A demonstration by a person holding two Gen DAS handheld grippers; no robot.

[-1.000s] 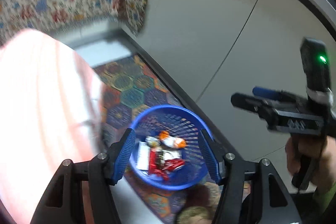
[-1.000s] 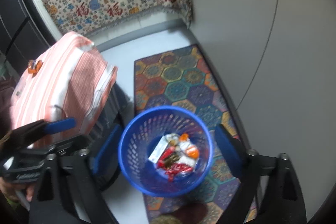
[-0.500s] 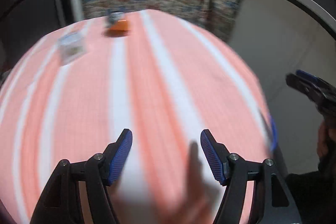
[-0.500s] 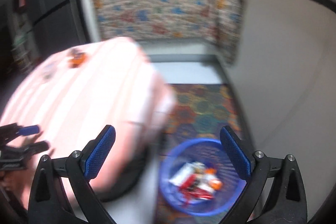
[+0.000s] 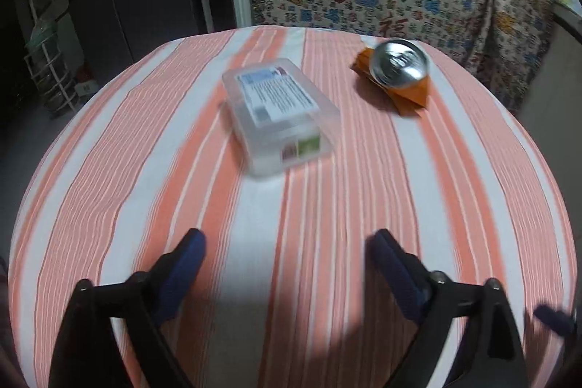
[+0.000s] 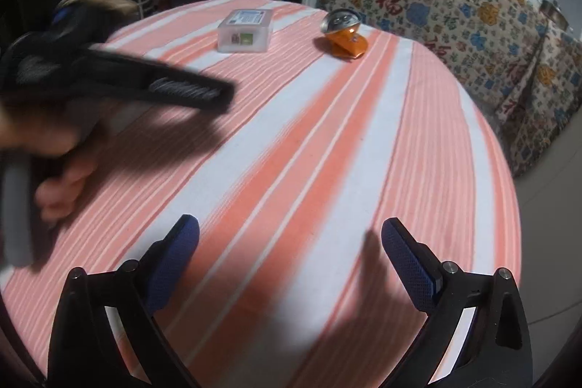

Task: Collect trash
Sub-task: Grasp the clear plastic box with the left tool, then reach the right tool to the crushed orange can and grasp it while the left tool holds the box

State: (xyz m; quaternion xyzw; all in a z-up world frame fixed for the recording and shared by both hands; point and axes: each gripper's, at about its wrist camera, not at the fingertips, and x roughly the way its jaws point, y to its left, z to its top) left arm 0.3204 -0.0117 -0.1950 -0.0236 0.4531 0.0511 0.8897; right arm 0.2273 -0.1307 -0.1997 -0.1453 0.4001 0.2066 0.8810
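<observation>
Left wrist view shows the left gripper point(image 5: 287, 257) with its jaws opening and nothing between them; the right gripper point(image 6: 291, 244) is spread wide and empty too. Ahead on the striped tablecloth point(image 5: 363, 206) lie a clear plastic box point(image 5: 280, 109) and, just beside it, a crushed orange can point(image 5: 398, 73). A good approach probably straddles the box across its narrow sides before closing. The blue fingers point(image 5: 182, 273) are smeared by motion, and the label's print is unreadable.

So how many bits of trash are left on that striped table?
2: a clear plastic box near the middle, and a crushed orange can to its right, toward the far edge. Anything nearer than the view reaches isn't visible.
</observation>
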